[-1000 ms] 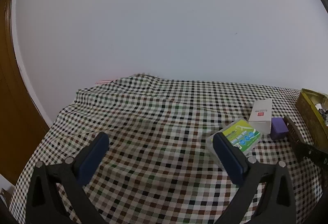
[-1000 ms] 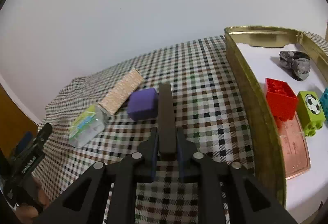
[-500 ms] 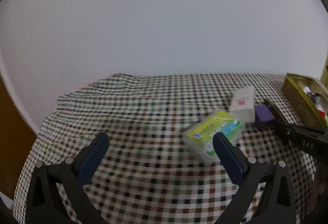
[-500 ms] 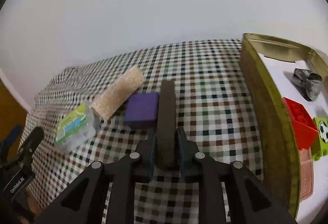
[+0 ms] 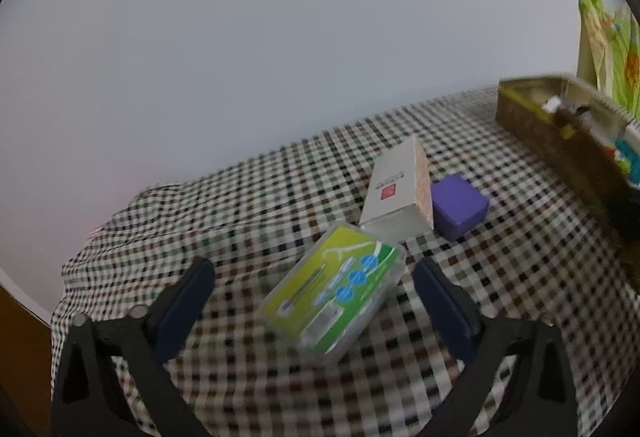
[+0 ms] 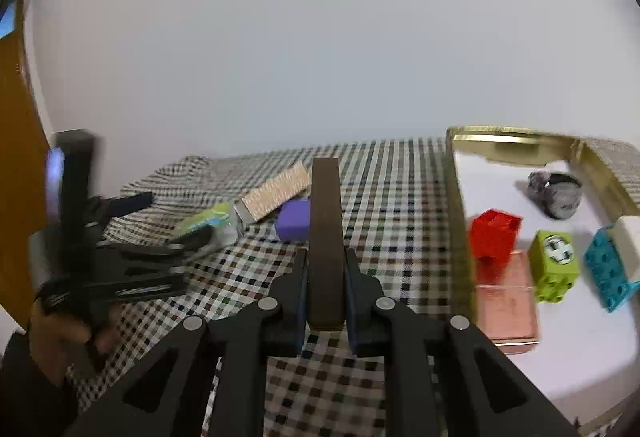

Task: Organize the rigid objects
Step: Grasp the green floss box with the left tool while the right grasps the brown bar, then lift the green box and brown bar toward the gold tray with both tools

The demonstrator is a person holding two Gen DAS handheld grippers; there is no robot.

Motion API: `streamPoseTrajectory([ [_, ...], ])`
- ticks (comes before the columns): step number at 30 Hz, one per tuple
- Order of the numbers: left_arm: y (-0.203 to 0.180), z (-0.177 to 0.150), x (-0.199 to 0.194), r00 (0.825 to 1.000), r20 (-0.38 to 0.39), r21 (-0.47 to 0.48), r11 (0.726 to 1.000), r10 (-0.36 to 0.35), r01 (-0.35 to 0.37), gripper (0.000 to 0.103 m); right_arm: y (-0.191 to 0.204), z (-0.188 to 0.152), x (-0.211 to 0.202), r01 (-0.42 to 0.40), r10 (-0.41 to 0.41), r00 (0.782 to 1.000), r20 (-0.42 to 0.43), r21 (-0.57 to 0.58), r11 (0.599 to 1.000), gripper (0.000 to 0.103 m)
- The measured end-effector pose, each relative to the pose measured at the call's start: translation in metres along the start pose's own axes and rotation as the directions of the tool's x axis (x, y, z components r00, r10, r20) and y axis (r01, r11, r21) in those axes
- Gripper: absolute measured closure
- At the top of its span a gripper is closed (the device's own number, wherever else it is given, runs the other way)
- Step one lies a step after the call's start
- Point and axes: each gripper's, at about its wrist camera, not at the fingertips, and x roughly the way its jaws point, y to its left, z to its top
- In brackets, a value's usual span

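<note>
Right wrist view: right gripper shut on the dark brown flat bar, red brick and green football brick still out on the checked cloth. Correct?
Not quite. The right gripper is shut on the dark brown flat bar, but the red brick and green football brick already sit inside the gold tin tray, not on the checked cloth. The right wrist view shows it.

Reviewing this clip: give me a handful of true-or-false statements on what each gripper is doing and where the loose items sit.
1. The right gripper is clamped on a dark brown bar. True.
2. The left gripper is shut on the purple block. False: its jaws have just been closing, but stand apart either side of the green plastic case, not pressing it.
3. The red brick lies on the checked cloth. False: it sits inside the gold tin.
4. The white carton lies next to the purple block. True.
</note>
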Motion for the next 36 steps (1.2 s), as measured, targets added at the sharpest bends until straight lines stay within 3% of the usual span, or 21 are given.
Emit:
streamPoseTrajectory([
  [2,-0.001,0.005,0.015,0.998,-0.059,-0.005,1.000,-0.020,0.019,0.026,-0.001,0.000,-0.009,-0.011,0.011,1.000,0.026,-0.005,1.000,0.086],
  [6,0.003,0.007,0.028,0.992,-0.108,-0.039,0.998,-0.060,0.056,0.036,0.022,-0.006,0.016,-0.014,0.014,0.999,0.033,0.003,1.000,0.086],
  [7,0.006,0.007,0.029,0.990,-0.107,-0.055,0.995,-0.086,0.080,0.043,0.024,-0.007,0.020,-0.021,0.021,0.999,0.027,0.005,1.000,0.086],
  [14,0.019,0.006,0.026,0.986,-0.081,-0.159,0.978,-0.147,0.132,0.048,0.019,-0.015,0.018,-0.047,0.046,0.999,0.017,0.034,0.998,0.086],
  [21,0.026,-0.004,-0.015,0.999,0.046,-0.312,0.950,-0.010,0.024,0.048,0.018,-0.014,0.012,-0.025,0.024,0.996,0.084,0.005,1.000,0.086],
  [27,-0.011,-0.002,-0.053,0.983,0.114,-0.289,0.952,0.140,-0.102,0.048,0.013,-0.012,0.008,-0.005,0.006,0.992,0.123,-0.005,1.000,0.086],
  [36,-0.039,-0.003,-0.092,0.973,0.181,-0.365,0.928,0.145,-0.070,0.048,0.003,-0.015,-0.015,0.024,-0.015,0.978,0.209,-0.041,0.999,0.086],
])
